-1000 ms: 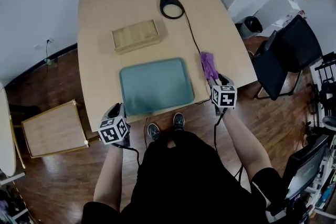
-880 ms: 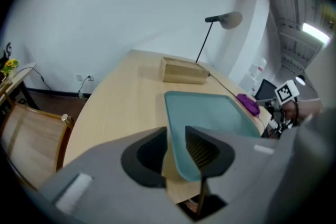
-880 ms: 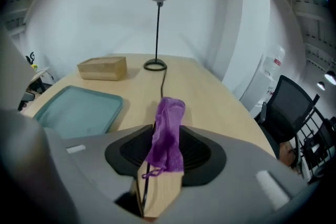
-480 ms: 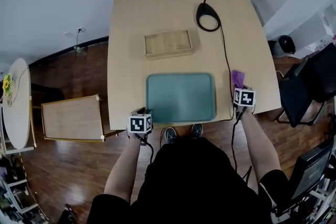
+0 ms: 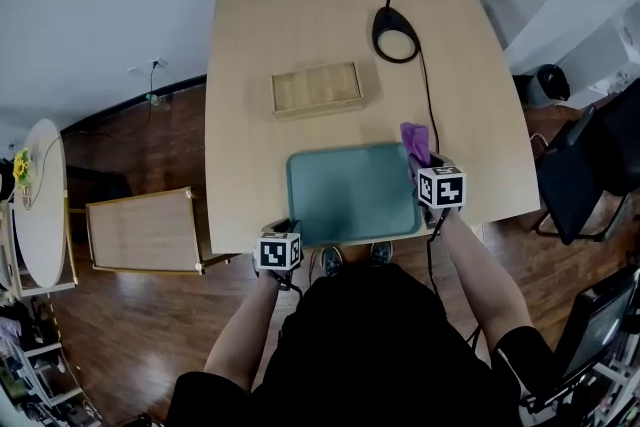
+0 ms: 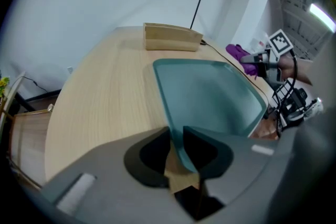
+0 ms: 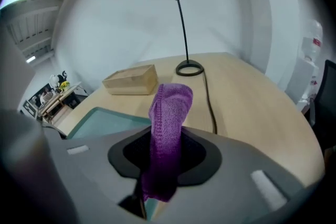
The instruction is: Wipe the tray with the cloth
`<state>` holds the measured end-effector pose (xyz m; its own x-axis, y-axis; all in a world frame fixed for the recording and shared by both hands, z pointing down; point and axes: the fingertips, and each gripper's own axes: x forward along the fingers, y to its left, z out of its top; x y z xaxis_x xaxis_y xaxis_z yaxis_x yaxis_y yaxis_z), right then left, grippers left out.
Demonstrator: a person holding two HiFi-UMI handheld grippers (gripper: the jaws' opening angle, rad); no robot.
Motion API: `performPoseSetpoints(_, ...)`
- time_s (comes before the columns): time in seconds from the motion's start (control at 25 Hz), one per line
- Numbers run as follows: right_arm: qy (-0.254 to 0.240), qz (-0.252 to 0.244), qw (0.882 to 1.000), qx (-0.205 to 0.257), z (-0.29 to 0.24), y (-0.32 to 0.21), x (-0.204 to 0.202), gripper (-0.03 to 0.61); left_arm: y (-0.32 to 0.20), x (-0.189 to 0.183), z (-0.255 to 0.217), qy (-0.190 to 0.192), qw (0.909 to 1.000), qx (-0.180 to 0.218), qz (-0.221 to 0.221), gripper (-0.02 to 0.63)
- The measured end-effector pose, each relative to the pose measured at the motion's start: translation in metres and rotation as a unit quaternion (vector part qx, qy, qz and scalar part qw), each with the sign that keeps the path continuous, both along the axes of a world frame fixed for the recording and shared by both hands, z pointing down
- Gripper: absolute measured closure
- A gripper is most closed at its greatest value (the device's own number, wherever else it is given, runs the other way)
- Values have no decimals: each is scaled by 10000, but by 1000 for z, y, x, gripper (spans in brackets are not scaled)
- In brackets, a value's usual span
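Note:
The teal tray (image 5: 350,195) lies on the wooden table near its front edge. My left gripper (image 5: 289,227) is at the tray's near left corner. In the left gripper view the tray's (image 6: 210,97) corner rim runs between the jaws of the left gripper (image 6: 177,136), which are closing onto it. My right gripper (image 5: 426,165) stands at the tray's right edge, its jaws closing on the purple cloth (image 5: 415,141). The cloth (image 7: 170,113) sticks up from the right gripper (image 7: 167,147), with the tray (image 7: 105,120) to its left.
A shallow wooden box (image 5: 317,88) lies behind the tray. A black desk lamp's base (image 5: 396,33) stands at the far right, its cable (image 5: 430,110) running down past the cloth. A small wooden table (image 5: 140,231) stands on the floor at left, and a black chair (image 5: 590,165) at right.
The right gripper has carried the cloth leftwards to the tray's right edge. The left gripper came up from off the table to the tray's near left corner and stays there.

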<state>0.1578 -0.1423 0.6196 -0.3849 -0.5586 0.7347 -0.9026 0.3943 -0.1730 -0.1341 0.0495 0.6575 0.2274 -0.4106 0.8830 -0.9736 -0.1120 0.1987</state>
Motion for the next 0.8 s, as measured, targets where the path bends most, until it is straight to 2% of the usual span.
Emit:
performPoseSetpoints(0.16,541,-36,9983,-233,30,-5,-7,466,4,-1,1,-105,9999,-53,102,523)
performPoseSetpoints(0.36,882,-16,9960,-172,32,-7,-17,466,3,0,2,-42,9999,-62,147,523)
performPoseSetpoints(0.6,739,-138,9945,-730,50,14,-54,466,8,4,1,483,9981,32,380,531)
performPoseSetpoints(0.8,687,-528,9941,-656,45,21,-123,466,7,4,-2,984,9938,132,500,532)
